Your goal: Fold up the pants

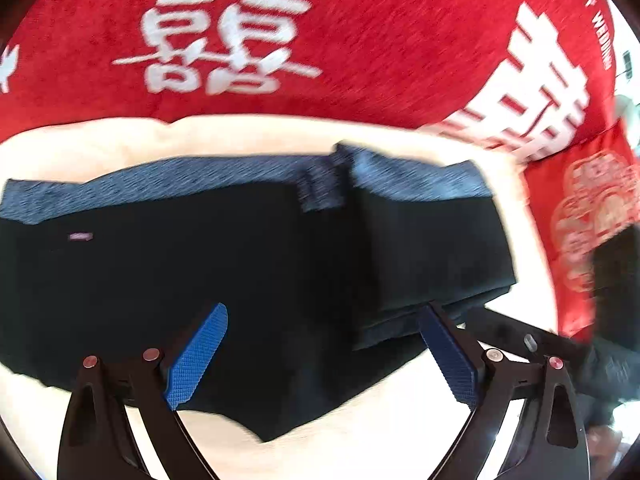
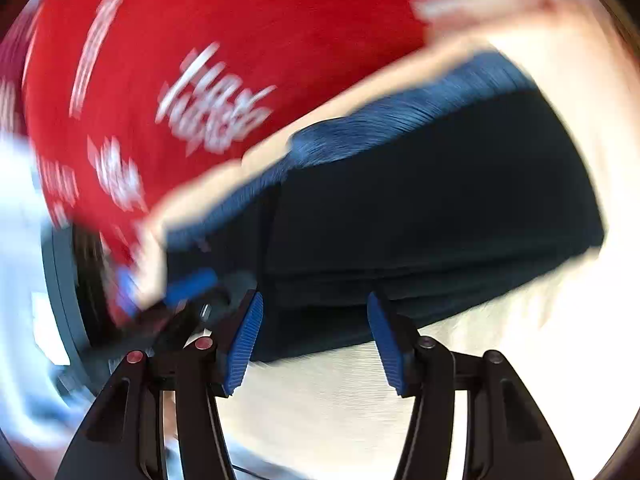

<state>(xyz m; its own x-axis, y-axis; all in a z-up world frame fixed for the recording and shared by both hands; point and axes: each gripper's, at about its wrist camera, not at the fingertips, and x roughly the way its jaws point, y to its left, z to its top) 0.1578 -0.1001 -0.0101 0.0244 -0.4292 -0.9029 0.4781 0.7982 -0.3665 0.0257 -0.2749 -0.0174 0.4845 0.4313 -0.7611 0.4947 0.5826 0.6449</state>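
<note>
Black pants [image 1: 200, 272] with a blue-grey waistband [image 1: 168, 184] lie folded on a cream surface [image 1: 360, 432]. A folded layer is stacked at their right end [image 1: 436, 248]. My left gripper [image 1: 324, 312] hovers over the pants' near edge, open, its blue pads wide apart and empty. In the blurred right wrist view the pants [image 2: 420, 208] lie just ahead. My right gripper [image 2: 314, 300] is open at their near folded edge, and its pads do not press the cloth. A blue pad of the left gripper [image 2: 192, 282] shows at the left.
A red blanket with white characters [image 1: 360, 40] covers the area behind the pants. A red printed pillow or bag [image 1: 580, 232] lies at the right. Part of the right gripper's black frame [image 1: 528, 340] sits close beside my left gripper's right finger.
</note>
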